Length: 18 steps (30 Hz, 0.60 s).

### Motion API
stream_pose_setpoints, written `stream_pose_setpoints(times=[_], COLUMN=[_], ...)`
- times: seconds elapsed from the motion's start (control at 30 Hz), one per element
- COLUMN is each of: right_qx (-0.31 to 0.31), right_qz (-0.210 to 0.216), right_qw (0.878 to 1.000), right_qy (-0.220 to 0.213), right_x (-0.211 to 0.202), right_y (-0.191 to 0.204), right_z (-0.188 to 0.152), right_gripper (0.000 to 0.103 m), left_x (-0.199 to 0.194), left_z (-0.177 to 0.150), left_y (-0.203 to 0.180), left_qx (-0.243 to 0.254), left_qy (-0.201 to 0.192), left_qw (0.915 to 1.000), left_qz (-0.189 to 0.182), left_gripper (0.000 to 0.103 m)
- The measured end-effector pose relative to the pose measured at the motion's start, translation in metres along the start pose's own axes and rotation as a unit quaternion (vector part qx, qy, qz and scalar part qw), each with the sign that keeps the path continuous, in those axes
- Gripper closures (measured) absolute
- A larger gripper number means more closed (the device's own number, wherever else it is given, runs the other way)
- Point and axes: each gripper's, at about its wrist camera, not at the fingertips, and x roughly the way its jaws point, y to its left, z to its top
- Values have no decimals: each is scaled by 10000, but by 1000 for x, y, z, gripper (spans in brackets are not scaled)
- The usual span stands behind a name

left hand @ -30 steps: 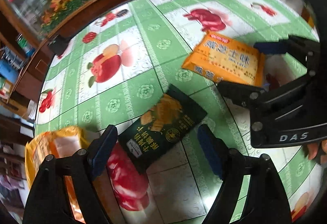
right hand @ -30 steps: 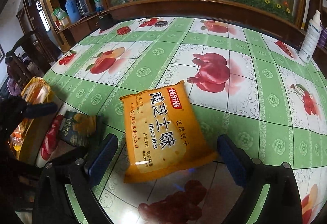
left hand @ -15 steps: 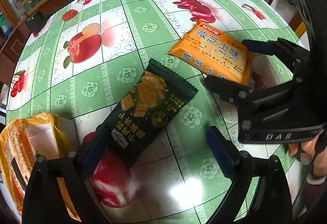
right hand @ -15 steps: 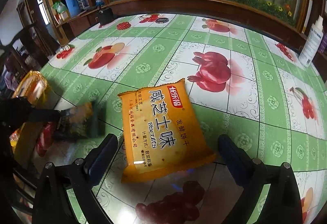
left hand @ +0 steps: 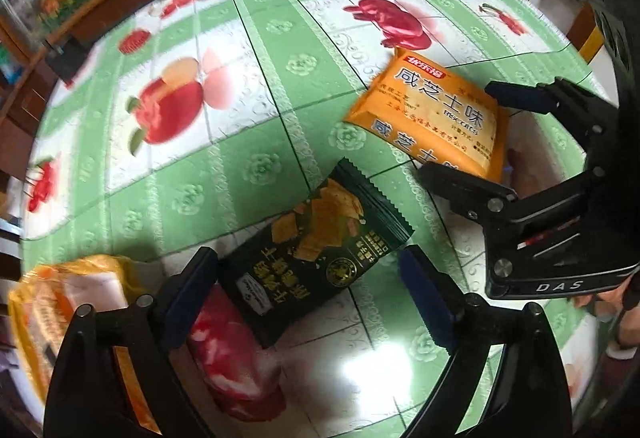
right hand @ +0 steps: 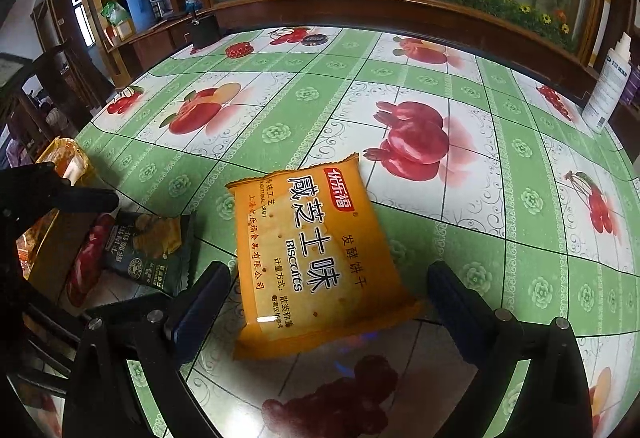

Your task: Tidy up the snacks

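Both grippers poised, fingers wide and empty: the left gripper [left hand: 308, 298] straddles the dark snack packet [left hand: 316, 258], the right gripper [right hand: 328, 302] the orange biscuit pack [right hand: 316, 262] at 12 o'clock. Closing comes next.

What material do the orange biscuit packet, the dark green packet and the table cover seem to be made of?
Orange biscuit packet: glossy plastic film, probably; highlight, crimped serrated ends.
Dark green packet: similar film, more matte; zigzag edge.
Table cover: printed vinyl or oilcloth, likely; shiny glare, embossed texture.
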Motion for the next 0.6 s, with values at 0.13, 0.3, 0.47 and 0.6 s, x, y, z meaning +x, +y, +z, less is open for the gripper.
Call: stream_pose_setpoints(times=[0.13,0.3,0.47,0.6], right_qx=[-2,2,118,229], right_qz=[-12,-106,-87,-6], right_qw=[10000,9999,9999,9996], right_qy=[6,-2,-83,-160], right_x=[0,0,-4,-10], right_y=[1,1,-5,-8], right_z=[0,0,-1,-2], right_gripper=[3,8,20,32], left_x=[0,-6,-13,-15], left_z=[-6,-13,-17,-21], left_y=[-2,-9,-14,-16], left_qx=[-135,-247,-339,-457], left_qy=[-63,-226,-344,-515], left_qw=[9999,9994,9988,9976], left_qz=[-5,-77,-44,-47], left_gripper=[9,32,65,74])
